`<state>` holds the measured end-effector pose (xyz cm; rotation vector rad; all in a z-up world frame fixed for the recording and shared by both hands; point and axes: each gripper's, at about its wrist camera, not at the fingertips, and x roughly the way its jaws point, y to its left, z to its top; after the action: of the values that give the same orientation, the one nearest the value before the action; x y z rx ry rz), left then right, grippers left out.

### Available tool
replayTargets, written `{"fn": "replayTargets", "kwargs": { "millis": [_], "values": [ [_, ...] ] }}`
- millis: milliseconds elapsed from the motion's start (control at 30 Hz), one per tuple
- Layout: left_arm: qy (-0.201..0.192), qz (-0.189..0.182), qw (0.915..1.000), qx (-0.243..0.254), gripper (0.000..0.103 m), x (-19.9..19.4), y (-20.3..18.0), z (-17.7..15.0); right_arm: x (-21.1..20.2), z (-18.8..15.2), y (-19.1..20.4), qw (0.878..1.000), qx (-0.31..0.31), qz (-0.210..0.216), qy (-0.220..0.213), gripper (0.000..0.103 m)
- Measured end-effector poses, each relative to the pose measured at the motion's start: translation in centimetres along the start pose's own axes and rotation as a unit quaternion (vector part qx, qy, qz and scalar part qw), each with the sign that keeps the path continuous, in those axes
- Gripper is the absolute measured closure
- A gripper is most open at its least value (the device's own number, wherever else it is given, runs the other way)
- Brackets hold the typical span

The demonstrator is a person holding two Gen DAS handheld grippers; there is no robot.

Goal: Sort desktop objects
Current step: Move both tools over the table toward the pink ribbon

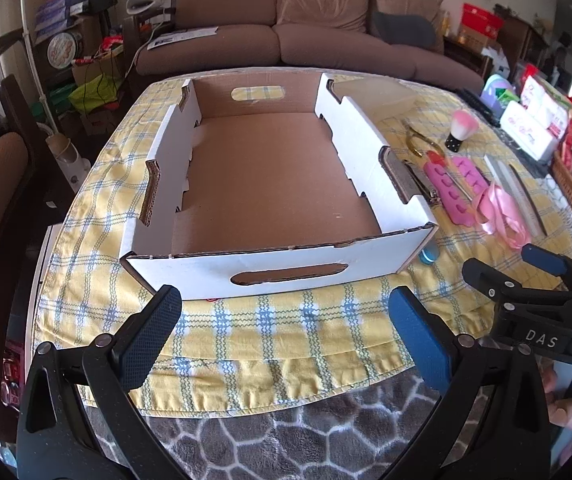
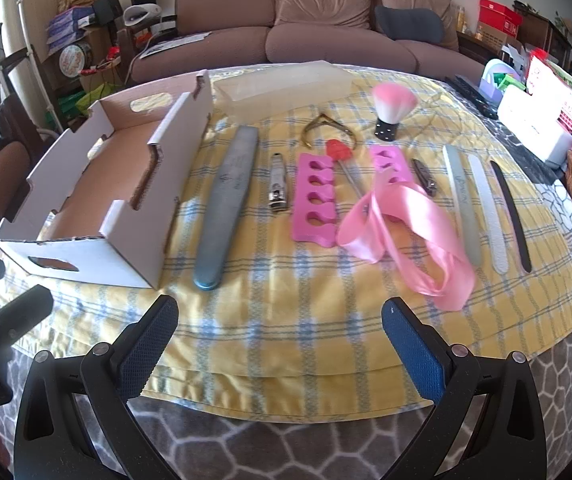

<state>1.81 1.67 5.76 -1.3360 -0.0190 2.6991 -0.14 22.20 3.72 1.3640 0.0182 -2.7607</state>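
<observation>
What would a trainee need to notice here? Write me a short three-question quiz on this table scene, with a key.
1. True or false: the cardboard box already holds some of the nail tools.
2. Which item lies nearest the box in the right wrist view? A) the large grey nail file B) the pink ribbon C) the black nail file
3. Fill in: the pink and white brush stands ____ on its black base.

Key
1. False; the box is empty.
2. A.
3. Upright.
</observation>
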Motion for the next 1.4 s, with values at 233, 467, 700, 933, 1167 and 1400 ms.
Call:
{"fn": "replayTargets", "kwargs": {
  "millis": [233, 467, 700, 933, 1167, 1400],
  "values": [
    [-0.008, -0.015, 0.9997, 0.017, 0.0, -0.7, -1.6, 0.9, -1.7, 0.5, -3.2, 0.999, 0.031, -0.01, -0.01, 0.0],
    [-0.018, -0.023, 0.9991, 0.032, 0.0, -1.5, -3.4, 2.4, -3.3, 1.1, -5.0, 0.999, 0.033, -0.023, -0.017, 0.0],
    [-0.024, -0.053, 0.995, 0.081, 0.0, -1.7, -6.9, 3.8, -4.3, 1.3, -9.4, 0.997, 0.058, -0.041, -0.019, 0.0],
    [-0.027, -0.089, 0.9867, 0.133, 0.0, -0.7, -12.9, 5.6, -4.5, 0.2, -15.7, 0.991, 0.129, -0.035, -0.024, 0.0],
    [0.01, -0.124, 0.9711, 0.203, 0.0, 3.8, -19.0, 6.8, -3.3, 0.1, -17.3, 0.984, 0.169, 0.047, -0.02, 0.011],
    [0.044, -0.172, 0.9598, 0.217, 0.022, 6.5, -20.5, 7.8, -0.5, 0.1, -17.5, 0.974, 0.196, 0.109, 0.023, 0.043]
  ]
}}
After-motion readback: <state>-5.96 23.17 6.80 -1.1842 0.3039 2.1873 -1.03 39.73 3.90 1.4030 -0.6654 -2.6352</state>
